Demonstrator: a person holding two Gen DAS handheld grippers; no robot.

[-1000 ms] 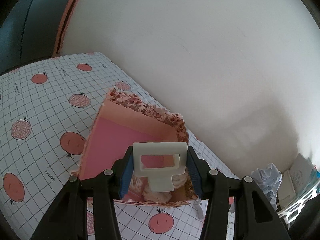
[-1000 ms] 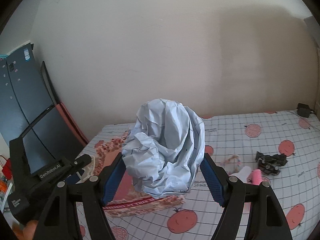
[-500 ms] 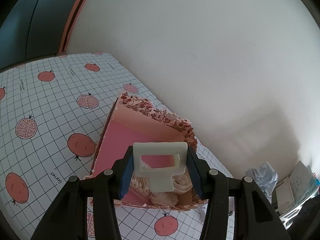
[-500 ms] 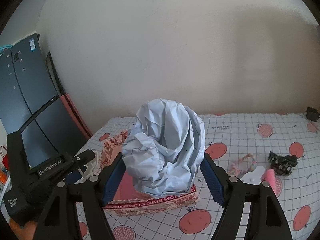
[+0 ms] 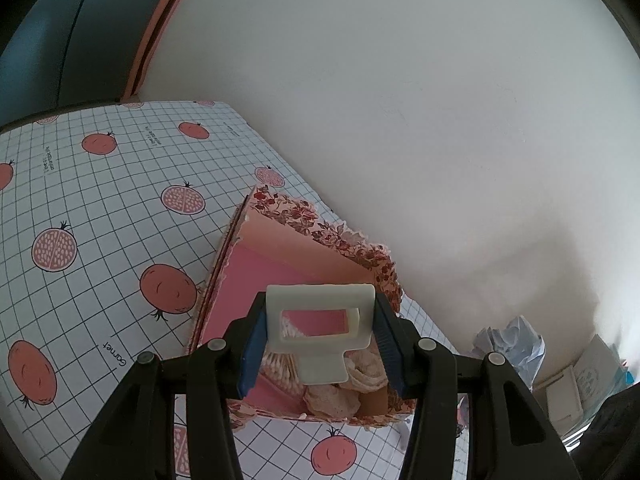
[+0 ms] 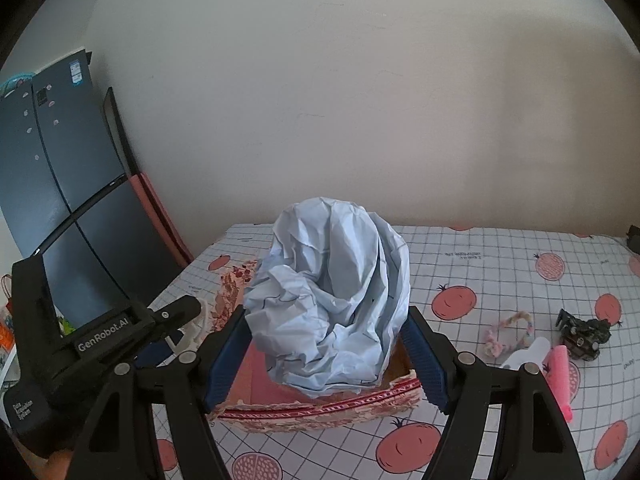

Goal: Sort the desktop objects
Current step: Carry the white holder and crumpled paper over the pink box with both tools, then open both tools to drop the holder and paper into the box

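My left gripper is shut on a cream plastic buckle-like piece, held just above the open floral box with its pink floor. Cotton swabs and a beige cloth lie in the box's near end. In the right wrist view, my right gripper is shut on a crumpled pale blue paper ball, which hangs over the same floral box. The left gripper shows at that view's left, over the box's left side.
The tablecloth is a grid print with pomegranates. To the box's right lie a braided pastel loop, a white bottle, a pink tube and a black toy. A dark cabinet stands left; a wall behind.
Both wrist views have drifted sideways, so the box now sits lower and nearer under the paper ball. Both grips are unchanged.
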